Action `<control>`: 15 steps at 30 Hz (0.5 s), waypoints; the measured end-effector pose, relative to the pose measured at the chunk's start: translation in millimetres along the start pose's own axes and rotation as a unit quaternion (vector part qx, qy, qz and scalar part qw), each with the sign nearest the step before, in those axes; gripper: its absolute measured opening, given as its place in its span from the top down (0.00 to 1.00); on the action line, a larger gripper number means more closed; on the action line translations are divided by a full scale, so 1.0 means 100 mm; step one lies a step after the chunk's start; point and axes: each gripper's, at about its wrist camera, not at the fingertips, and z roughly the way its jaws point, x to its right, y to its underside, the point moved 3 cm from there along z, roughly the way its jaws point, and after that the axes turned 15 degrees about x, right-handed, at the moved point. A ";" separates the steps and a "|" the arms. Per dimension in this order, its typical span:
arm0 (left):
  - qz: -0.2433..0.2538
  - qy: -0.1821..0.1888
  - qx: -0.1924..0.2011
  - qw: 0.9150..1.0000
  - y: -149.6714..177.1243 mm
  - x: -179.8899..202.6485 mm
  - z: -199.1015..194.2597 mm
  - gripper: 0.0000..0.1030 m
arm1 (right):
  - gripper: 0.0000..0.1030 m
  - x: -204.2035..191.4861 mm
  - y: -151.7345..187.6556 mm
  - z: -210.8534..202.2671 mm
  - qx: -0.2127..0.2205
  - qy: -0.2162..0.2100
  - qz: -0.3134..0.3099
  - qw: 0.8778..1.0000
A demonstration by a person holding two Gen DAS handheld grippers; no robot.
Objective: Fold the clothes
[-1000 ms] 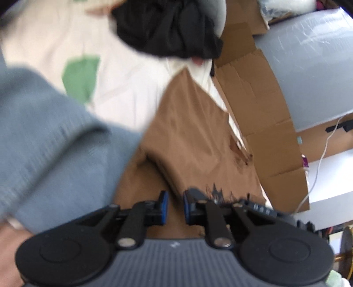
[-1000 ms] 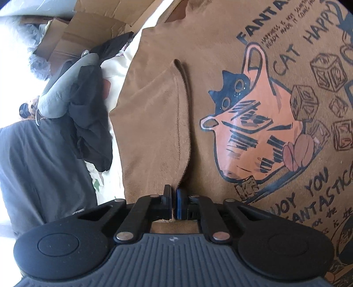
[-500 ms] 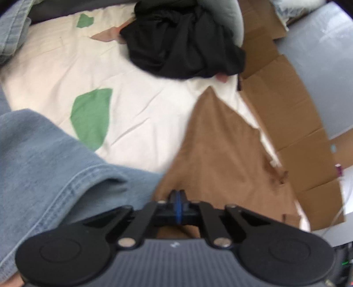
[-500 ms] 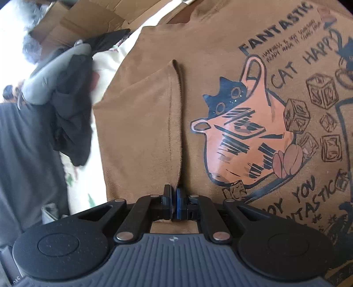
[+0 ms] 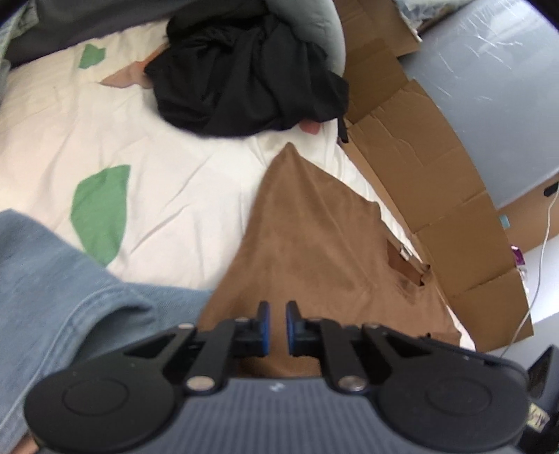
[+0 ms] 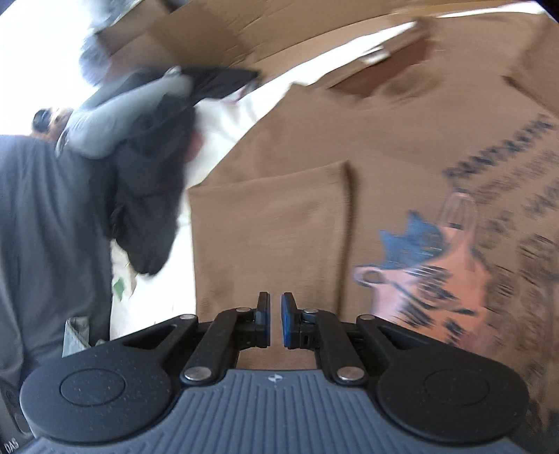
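Observation:
A brown T-shirt point(image 5: 314, 237) lies flat on the white sheet point(image 5: 167, 146); its near part runs under my left gripper point(image 5: 277, 307). The left jaws are opening, with a narrow gap and no cloth between the blue pads. In the right wrist view the same T-shirt point(image 6: 401, 132) shows its cat print point(image 6: 436, 265), blurred. Its sleeve point(image 6: 269, 223) is folded in over the body. My right gripper point(image 6: 275, 297) hovers just above that sleeve. Its jaws are opening too, slightly apart, and grip nothing.
A heap of black clothes point(image 5: 244, 80) and a grey cushion point(image 5: 325, 31) lie at the far end of the sheet. Blue denim point(image 5: 52, 297) covers the near left. Flattened cardboard point(image 5: 419, 150) lines the right side, with a grey plastic-covered surface point(image 5: 489, 87) beyond.
Both grippers were shut half a second ago and now show a small gap. The right one has let go of the sleeve's edge, lifted and rolled. The left has shifted a little over the shirt.

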 end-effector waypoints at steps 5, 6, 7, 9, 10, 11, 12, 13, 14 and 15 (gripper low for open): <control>0.024 -0.012 -0.004 1.000 -0.03 -0.04 0.17 0.91 | 0.94 -0.06 0.08 0.26 -0.022 0.008 -0.028 0.999; 0.028 -0.018 -0.005 0.999 -0.03 -0.07 0.21 0.92 | 0.92 -0.04 0.10 0.29 -0.024 0.014 -0.031 0.999; 0.031 -0.025 -0.005 0.999 -0.04 -0.10 0.24 0.96 | 0.92 -0.02 0.09 0.30 -0.021 0.018 -0.033 0.999; 0.024 -0.035 0.002 0.999 -0.03 -0.17 0.25 0.98 | 0.92 0.03 0.07 0.30 -0.014 0.024 -0.036 0.999; 0.021 -0.037 0.006 0.999 -0.02 -0.18 0.23 0.98 | 0.92 0.06 0.05 0.29 -0.009 0.026 -0.038 0.999; 0.024 -0.039 0.011 0.999 -0.01 -0.17 0.20 0.98 | 0.92 0.08 0.03 0.30 -0.005 0.030 -0.041 0.999; 0.027 -0.041 0.017 0.999 -0.01 -0.16 0.17 0.98 | 0.92 0.11 -0.01 0.30 -0.001 0.033 -0.042 0.999; 0.030 -0.042 0.021 0.998 0.00 -0.15 0.14 0.98 | 0.92 0.13 -0.05 0.31 0.002 0.036 -0.042 0.998; 0.028 -0.041 0.022 0.999 0.01 -0.14 0.11 0.98 | 0.92 0.16 -0.08 0.32 0.006 0.038 -0.043 0.998; 0.027 -0.041 0.022 0.999 0.01 -0.13 0.09 0.98 | 0.92 0.16 -0.12 0.34 0.007 0.037 -0.048 0.998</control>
